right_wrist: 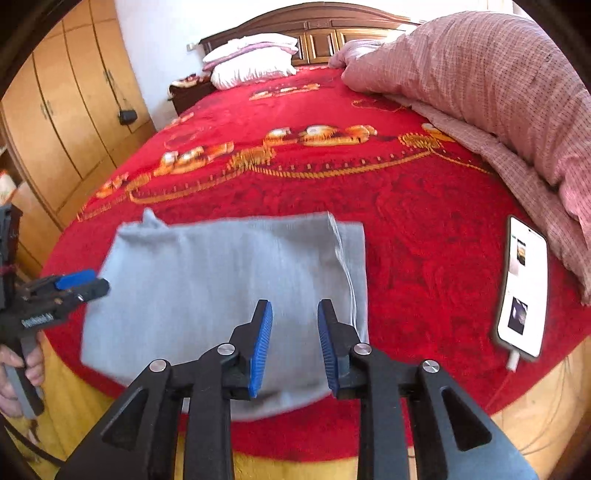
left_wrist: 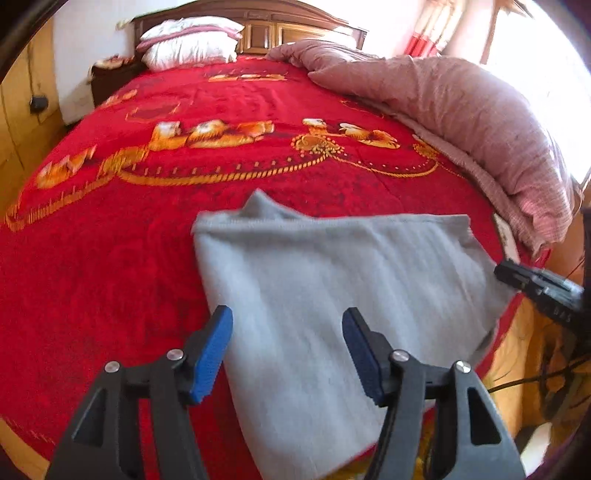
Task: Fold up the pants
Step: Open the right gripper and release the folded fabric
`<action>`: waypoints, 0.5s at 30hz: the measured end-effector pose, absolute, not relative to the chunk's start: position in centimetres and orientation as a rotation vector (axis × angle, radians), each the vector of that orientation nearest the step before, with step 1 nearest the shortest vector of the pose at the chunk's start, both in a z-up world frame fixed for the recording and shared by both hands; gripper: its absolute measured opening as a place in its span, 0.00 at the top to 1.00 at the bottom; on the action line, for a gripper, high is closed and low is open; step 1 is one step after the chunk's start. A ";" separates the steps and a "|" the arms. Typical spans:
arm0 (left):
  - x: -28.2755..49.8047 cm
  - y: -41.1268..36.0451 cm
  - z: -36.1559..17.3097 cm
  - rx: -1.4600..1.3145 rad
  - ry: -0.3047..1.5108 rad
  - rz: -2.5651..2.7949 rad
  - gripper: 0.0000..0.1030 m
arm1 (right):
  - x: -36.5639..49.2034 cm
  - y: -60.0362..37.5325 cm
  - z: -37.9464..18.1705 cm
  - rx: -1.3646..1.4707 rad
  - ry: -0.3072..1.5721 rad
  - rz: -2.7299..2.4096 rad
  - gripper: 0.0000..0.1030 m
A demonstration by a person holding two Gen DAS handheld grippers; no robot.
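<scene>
Grey pants (left_wrist: pixel 332 295) folded into a chunky rectangle, lying flat near the foot edge of the bed on a red blanket (left_wrist: pixel 147 229) with gold patterning. Left claw (left_wrist: pixel 288 347) spread wide over the near left part of the fabric, blue pads (left_wrist: pixel 212 354) clear of it, nothing gripped. Right claw (right_wrist: pixel 295 343) parted just a bit, narrow gap, hovering above the right side of the pants with nothing pinched between. Over in the right wrist view, a hand (right_wrist: pixel 22 373) wrapped round the left tool's handle. Phone (right_wrist: pixel 522 286) plugged in and lit up, lying right of the pants, well apart. Pinkish duvet (right_wrist: pixel 480 85) bunched along the right side, white pillows (right_wrist: pixel 251 59) up by the wooden headboard (right_wrist: pixel 317 26). Bit blurry overall.
</scene>
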State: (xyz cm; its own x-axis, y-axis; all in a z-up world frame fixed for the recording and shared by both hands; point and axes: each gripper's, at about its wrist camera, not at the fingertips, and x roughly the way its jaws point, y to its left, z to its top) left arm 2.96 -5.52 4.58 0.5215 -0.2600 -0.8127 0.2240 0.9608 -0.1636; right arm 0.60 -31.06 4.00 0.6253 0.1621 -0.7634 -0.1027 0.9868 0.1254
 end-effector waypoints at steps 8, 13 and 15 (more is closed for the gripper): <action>0.9 -3.6 1.1 -0.100 1.057 -0.222 0.37 | -1.5 -31.7 0.7 0.063 0.919 0.128 0.74; -0.2 -3.5 0.8 -0.088 1.035 -0.225 0.36 | -2.4 -31.6 -0.3 0.067 0.934 0.129 0.74; -0.4 -3.4 0.6 -0.096 1.030 -0.223 0.36 | -2.5 -31.7 -0.2 0.074 0.940 0.123 0.74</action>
State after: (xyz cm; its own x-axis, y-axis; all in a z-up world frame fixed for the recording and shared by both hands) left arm -0.42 -3.44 0.65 0.4948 -0.2291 -0.8383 0.1390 0.9731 -0.1839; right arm -2.51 -31.68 -0.20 0.5837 0.1374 -0.8002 -0.0728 0.9905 0.1169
